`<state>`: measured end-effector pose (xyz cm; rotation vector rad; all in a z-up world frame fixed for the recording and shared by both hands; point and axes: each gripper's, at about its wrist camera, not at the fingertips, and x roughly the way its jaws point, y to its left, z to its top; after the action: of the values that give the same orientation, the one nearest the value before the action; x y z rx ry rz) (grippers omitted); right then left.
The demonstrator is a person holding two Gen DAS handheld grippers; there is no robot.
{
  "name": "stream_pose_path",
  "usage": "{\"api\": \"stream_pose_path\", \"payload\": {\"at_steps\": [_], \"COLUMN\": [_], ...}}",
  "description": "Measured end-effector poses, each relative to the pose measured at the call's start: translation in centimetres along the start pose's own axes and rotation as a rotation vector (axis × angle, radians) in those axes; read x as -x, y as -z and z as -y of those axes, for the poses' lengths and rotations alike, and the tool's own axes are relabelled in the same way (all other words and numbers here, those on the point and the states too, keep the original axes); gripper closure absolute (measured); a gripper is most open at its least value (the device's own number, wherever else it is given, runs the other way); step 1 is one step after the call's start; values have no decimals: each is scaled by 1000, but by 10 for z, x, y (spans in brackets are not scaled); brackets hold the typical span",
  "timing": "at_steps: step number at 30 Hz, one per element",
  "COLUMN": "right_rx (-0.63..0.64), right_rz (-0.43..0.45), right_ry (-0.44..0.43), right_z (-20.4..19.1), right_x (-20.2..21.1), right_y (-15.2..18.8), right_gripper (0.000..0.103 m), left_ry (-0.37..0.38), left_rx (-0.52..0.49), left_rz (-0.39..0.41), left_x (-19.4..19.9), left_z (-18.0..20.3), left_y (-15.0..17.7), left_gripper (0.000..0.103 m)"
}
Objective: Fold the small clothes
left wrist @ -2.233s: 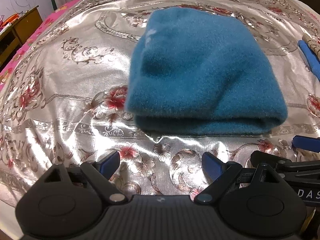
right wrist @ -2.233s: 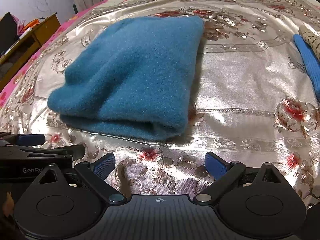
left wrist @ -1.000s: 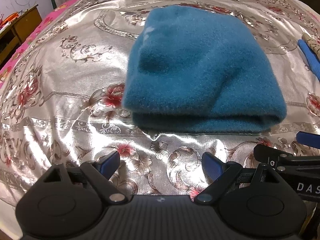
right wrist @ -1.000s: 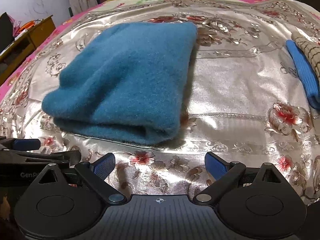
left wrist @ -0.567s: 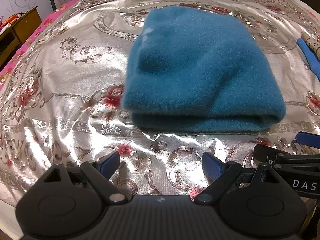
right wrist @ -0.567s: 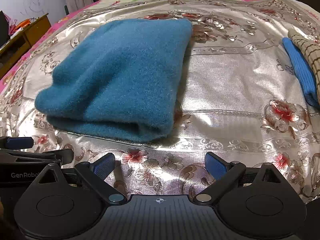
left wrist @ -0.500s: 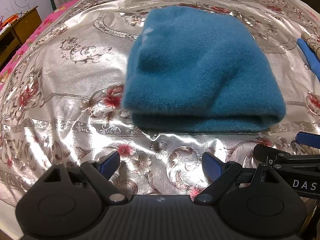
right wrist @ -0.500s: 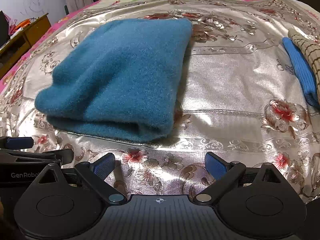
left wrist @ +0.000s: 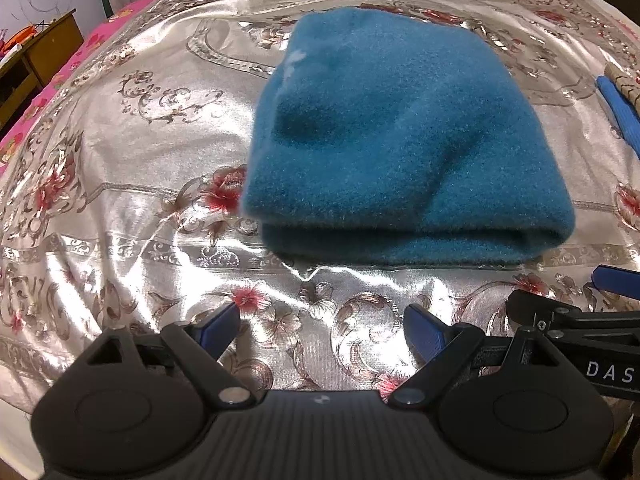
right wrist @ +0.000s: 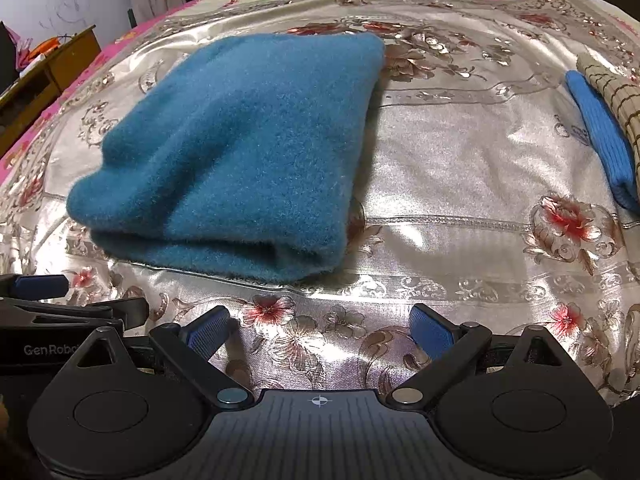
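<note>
Teal fleece garment [left wrist: 400,148] folded into a thick bundle, lying on the silvery floral bedspread [left wrist: 120,184] of the bed, doubled edge turned toward both cameras. Sits straight ahead of the left tool [left wrist: 322,330], apart from its blue fingertips [left wrist: 222,326], with a strip of shiny cloth between. Left tool spread wide, nothing between its jaws, nothing held. Same story from the right wrist view: fleece [right wrist: 240,152] off to the left of centre, right tool [right wrist: 320,330] gaping wide over bare bedspread, empty, pads [right wrist: 430,330] clear of the fabric. Both tools angled down at the bed, side by side, each one's black frame poking into the other's view at the edge. Over at the far right, well apart from the fleece, a bright blue knitted piece [right wrist: 600,136] lying lengthwise, just beside a cream checked cloth [right wrist: 616,96]. Pink patterned bedding [right wrist: 120,44] showing past the spread's far left edge, wooden furniture [right wrist: 52,68] beyond it.
</note>
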<state>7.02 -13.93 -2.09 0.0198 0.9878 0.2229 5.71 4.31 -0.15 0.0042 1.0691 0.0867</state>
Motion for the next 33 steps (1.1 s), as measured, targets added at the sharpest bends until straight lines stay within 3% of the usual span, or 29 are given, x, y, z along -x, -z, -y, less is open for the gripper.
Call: {"api": "stream_pose_path", "payload": {"at_steps": [33], "right_rx": [-13], "right_rz": [25], "right_ry": [-9], "right_z": [3], "right_x": [9], "right_y": [0], "right_gripper": [6], "left_ry": [-38], "left_rx": [-17], "left_rz": [4], "left_x": [3], "left_z": [8], "left_y": [-5], "left_gripper": [10]}}
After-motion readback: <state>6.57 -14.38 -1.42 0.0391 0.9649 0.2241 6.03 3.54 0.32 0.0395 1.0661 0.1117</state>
